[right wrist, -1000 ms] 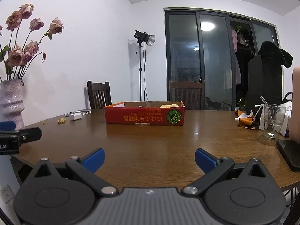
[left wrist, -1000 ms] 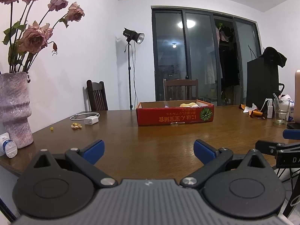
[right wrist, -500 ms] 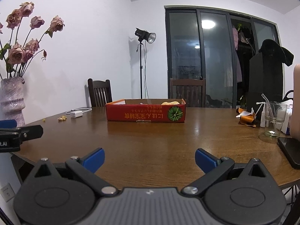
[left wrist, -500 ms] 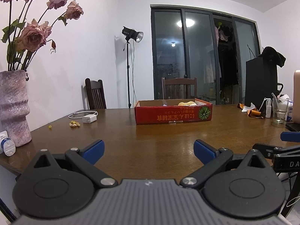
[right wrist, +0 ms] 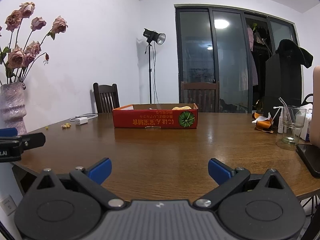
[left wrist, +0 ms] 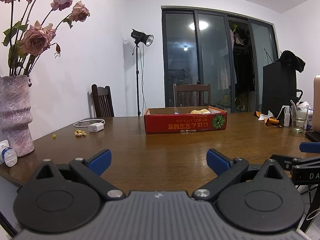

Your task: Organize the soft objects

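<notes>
Grippers, left gripper and right gripper, hang spread and empty, now slightly lower than a second ago; yellow soft object lies in the red cardboard box well ahead, either sorted or awaiting removal.

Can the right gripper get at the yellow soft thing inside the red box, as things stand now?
Probably yes. The right gripper is open and empty, and bare table lies between it and the red box. The box has no lid, so the yellow soft thing looks reachable from above, over the front wall.
</notes>
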A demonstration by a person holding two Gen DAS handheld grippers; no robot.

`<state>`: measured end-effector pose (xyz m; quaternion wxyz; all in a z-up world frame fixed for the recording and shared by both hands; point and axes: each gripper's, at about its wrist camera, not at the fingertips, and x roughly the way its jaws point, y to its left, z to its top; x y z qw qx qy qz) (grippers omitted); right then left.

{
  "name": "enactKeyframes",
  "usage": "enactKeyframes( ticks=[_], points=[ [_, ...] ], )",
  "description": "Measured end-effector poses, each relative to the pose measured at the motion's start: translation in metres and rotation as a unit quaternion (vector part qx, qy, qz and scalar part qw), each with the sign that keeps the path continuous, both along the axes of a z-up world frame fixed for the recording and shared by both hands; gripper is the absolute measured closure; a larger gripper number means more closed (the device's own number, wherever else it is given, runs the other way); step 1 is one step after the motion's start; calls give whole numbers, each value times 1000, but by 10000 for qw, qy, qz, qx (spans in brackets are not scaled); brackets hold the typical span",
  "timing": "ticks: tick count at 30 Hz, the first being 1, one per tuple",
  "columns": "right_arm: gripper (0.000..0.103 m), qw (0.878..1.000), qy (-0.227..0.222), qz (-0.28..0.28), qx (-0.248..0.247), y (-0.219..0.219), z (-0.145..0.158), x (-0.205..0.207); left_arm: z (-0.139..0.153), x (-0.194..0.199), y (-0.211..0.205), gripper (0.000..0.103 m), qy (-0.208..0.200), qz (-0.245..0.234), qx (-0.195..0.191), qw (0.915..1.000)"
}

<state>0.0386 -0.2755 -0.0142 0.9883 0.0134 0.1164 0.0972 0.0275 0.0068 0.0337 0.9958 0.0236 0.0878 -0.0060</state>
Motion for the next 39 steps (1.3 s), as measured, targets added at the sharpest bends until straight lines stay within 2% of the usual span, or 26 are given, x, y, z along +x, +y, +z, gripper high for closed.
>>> enactKeyframes(
  ticks=[39],
  points=[
    [0, 10000, -23, 18, 15, -2, -3, 1, 0, -1, 1, 0, 2, 113, -88, 9999]
  ],
)
